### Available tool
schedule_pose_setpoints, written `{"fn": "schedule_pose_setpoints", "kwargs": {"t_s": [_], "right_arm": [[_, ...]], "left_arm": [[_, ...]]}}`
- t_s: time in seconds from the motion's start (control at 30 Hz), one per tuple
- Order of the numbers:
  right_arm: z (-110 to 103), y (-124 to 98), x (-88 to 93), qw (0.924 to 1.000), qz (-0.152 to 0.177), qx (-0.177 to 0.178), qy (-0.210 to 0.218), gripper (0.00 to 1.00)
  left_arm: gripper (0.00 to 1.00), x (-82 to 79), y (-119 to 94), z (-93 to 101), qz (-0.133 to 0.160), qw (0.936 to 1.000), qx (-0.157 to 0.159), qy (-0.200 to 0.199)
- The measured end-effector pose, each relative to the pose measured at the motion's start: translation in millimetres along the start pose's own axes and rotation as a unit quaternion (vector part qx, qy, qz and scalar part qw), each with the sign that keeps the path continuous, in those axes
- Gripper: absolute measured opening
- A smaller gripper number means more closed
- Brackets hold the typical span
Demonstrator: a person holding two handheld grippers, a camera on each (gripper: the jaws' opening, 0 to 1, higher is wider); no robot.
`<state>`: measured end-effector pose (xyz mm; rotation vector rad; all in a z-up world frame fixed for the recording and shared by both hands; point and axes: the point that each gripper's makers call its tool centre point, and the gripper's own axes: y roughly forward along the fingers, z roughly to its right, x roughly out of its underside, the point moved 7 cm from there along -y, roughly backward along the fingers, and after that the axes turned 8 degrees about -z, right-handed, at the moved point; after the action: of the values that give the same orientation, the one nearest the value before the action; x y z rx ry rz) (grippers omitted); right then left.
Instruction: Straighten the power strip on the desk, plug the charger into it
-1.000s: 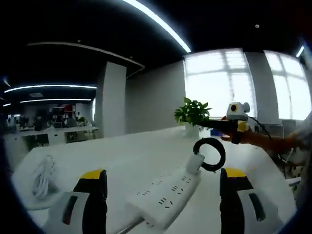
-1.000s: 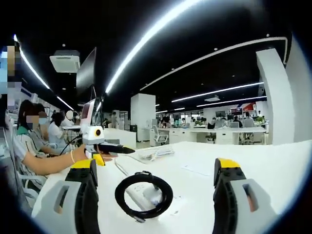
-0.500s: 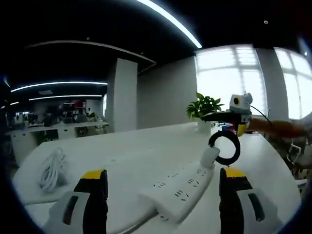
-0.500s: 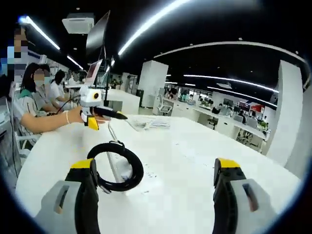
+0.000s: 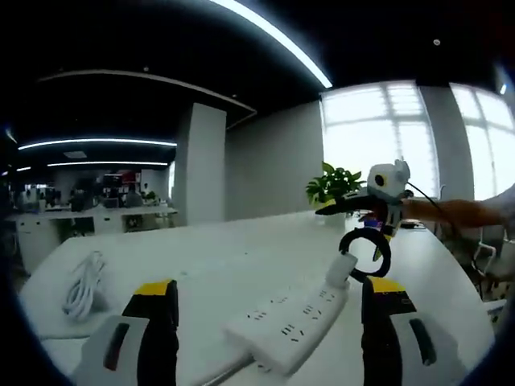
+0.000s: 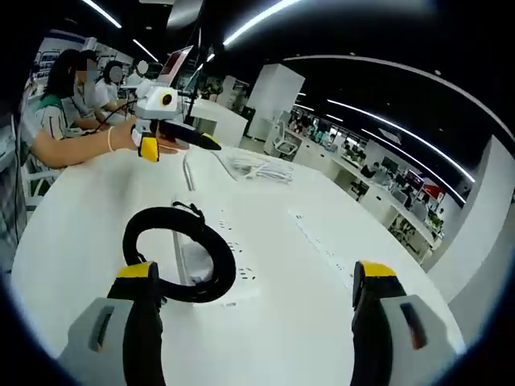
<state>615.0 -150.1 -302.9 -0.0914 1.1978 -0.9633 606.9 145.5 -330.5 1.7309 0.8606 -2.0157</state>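
Note:
A white power strip (image 5: 290,326) lies slantwise on the white desk (image 5: 201,257), between the wide-apart jaws of my left gripper (image 5: 269,285), which is open and holds nothing. Its black cable coil (image 5: 364,253) sits at the strip's far end. A white charger with bundled cord (image 5: 80,285) lies far left. My right gripper (image 5: 342,205) hovers beyond the coil in a hand. In the right gripper view the black coil (image 6: 179,253) rests on the strip's end (image 6: 233,261), by the left jaw of my open right gripper (image 6: 256,273). The left gripper (image 6: 181,135) and the white cord bundle (image 6: 257,167) are farther off.
A potted plant (image 5: 334,183) stands at the desk's far edge by the windows. A grey cable (image 6: 187,173) runs along the desk from the strip. People sit at a neighbouring desk (image 6: 72,96). The desk's rounded edge (image 6: 32,241) curves close on the left.
The right gripper view has tipped down toward the desk and the coil now sits near its left jaw. In the left gripper view the right gripper has drifted left, closer to the coil.

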Motion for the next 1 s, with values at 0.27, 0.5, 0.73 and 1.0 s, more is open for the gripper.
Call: {"fn": "schedule_pose_setpoints", "kwargs": {"t_s": [0.27, 0.5, 0.73, 1.0], "right_arm": [[1, 6, -4.9, 0.9999, -0.003, -0.015, -0.006, 0.93], [-6, 15, -8.5, 0.9987, -0.008, -0.049, -0.013, 0.82], [-17, 23, -14.4, 0.9961, -0.022, -0.079, -0.033, 0.73], [-21, 31, -25.9, 0.989, -0.059, -0.108, -0.082, 0.61]], "left_arm": [[0.96, 2.1, 2, -1.6, -0.004, 1.0, -0.001, -0.007], [0.96, 3.7, 4, -0.1, -0.006, 0.9999, 0.007, -0.007], [0.96, 7.6, 4, -1.6, -0.015, 0.9998, -0.001, -0.009], [0.95, 14.5, 8, -4.3, -0.042, 0.999, -0.012, 0.006]]}}
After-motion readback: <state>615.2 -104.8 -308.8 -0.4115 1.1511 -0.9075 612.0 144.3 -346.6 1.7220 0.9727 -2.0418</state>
